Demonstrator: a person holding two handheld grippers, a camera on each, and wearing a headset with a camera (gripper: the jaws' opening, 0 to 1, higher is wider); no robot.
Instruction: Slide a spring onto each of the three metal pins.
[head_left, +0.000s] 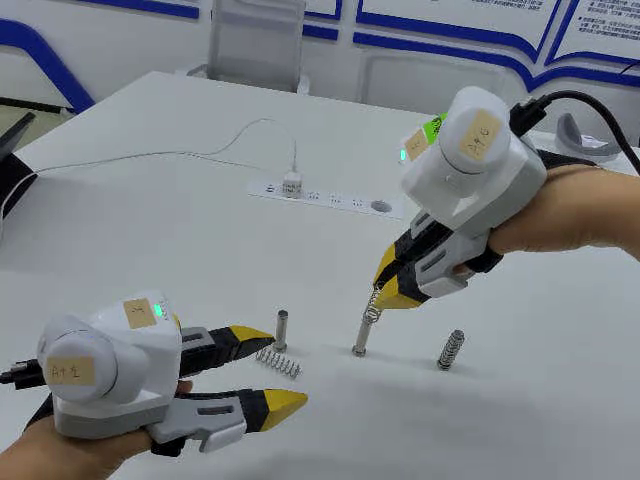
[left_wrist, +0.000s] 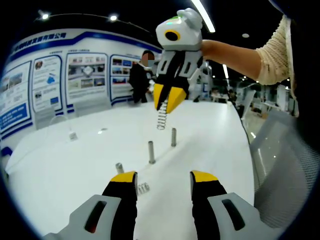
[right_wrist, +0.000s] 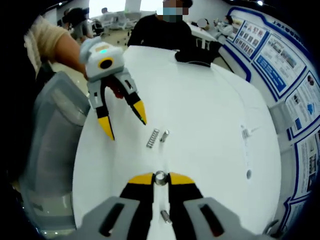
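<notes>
- Nearest the front edge of the bench (head_left: 150, 230): left tongs (head_left: 288, 366), held low and released, jaws spread wide. Judged to be parked there as the waiting hand, close to the next spring.
- Loose spring (head_left: 278, 362): lying flat on the bench between the spread tips of the left tongs, touched by neither. Placed ready for pickup.
- Near pin (head_left: 281, 330): upright and bare, just beside the loose spring. No coil on it yet.
- Middle pin (head_left: 361, 335): upright and bare, with open bench on all sides. It stands directly under the work in hand.
- Right tongs (head_left: 380, 296): clenched on the held spring (head_left: 372, 308), gripping its top end. The coil hangs nearly upright, its lower end just above the tip of the middle pin. Held steep, apparently so that coil and pin line up for threading.
- Upright spring (head_left: 451, 349): standing to the right, well apart from the middle pin. Probably seated over the third pin, though the shaft inside cannot be made out.
- Power strip (head_left: 320, 195) and cable (head_left: 200, 152): further back, well apart from the pins and out of the working area.
- Chair (head_left: 255, 45): beyond the far edge of the bench. The wide bare surface between leaves ample room for both hands.
</notes>
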